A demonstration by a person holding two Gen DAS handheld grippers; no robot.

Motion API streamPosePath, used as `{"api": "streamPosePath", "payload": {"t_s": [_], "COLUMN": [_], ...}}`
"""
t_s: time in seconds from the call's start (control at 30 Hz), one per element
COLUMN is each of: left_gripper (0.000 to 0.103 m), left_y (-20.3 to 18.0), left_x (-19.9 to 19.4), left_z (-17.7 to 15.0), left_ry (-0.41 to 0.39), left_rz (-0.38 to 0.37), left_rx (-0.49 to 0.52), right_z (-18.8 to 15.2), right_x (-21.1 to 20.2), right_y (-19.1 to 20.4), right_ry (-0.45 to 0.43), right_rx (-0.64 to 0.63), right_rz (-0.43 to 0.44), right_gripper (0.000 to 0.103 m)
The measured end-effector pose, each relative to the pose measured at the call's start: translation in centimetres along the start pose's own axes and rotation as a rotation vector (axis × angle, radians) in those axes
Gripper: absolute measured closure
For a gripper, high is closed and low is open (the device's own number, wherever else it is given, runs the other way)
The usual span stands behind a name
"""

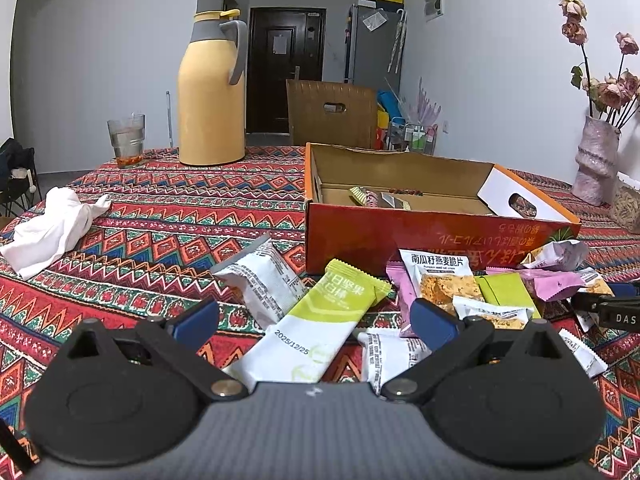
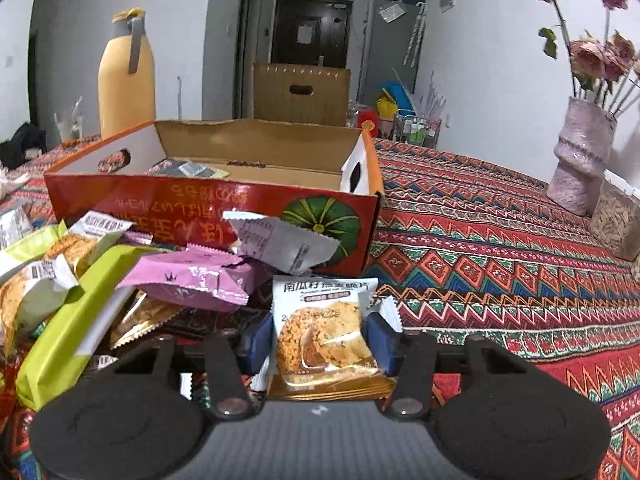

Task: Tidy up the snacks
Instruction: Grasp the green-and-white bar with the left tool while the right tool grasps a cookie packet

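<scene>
An open orange cardboard box (image 1: 400, 236) (image 2: 208, 204) stands on the patterned tablecloth with a few packets inside. A pile of snack packets lies in front of it. My left gripper (image 1: 316, 320) is open, its blue pads either side of a lime-green and white nut bar packet (image 1: 320, 320) on the cloth. My right gripper (image 2: 322, 340) is shut on an oat crisp packet (image 2: 324, 336), white on top and gold below. Pink packets (image 2: 192, 280) and a lime-green packet (image 2: 76, 332) lie left of it.
A yellow thermos jug (image 1: 212, 92) and a glass (image 1: 127, 140) stand at the back left. A crumpled white cloth (image 1: 52, 228) lies at left. A pink vase of dried flowers (image 2: 576, 156) and a jar (image 2: 616, 220) stand at right. A brown chair (image 1: 332, 114) is behind the table.
</scene>
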State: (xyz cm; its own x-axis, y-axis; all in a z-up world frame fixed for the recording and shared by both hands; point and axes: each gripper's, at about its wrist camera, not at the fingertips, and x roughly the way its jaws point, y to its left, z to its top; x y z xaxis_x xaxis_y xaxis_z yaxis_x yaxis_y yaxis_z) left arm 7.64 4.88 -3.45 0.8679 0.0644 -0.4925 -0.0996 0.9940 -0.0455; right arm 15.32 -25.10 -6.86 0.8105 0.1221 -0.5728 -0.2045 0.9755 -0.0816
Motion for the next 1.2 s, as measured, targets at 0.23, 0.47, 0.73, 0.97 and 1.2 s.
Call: {"api": "streamPosePath", "payload": {"t_s": [0.23, 0.47, 0.73, 0.97, 1.2], "left_gripper": [0.0, 0.0, 0.002, 0.027, 0.056], "left_y": [-0.1, -0.5, -0.1, 0.3, 0.0], "left_x": [0.2, 0.9, 2.4, 5.0, 4.8], "left_z": [0.0, 0.8, 2.0, 1.6, 1.1], "left_ry": [0.008, 0.091, 0.163, 0.276, 0.288], "left_rz": [0.014, 0.016, 0.04, 0.03, -0.024], "left_rx": [0.004, 0.059, 0.105, 0.086, 0.083], "right_z": [-0.4, -0.7, -0.9, -1.0, -1.0], "right_x": [-1.7, -2.6, -2.9, -3.0, -3.1], "right_y": [-0.9, -1.7, -2.0, -2.1, -2.0], "right_ry": [-0.109, -0.162, -0.178, -0.19, -0.196], "right_rx": [0.061, 0.1, 0.123, 0.128, 0.129], "right_rz": [-0.036, -0.034, -0.018, -0.014, -0.011], "right_gripper": [0.056, 0.056, 0.056, 0.056, 0.056]}}
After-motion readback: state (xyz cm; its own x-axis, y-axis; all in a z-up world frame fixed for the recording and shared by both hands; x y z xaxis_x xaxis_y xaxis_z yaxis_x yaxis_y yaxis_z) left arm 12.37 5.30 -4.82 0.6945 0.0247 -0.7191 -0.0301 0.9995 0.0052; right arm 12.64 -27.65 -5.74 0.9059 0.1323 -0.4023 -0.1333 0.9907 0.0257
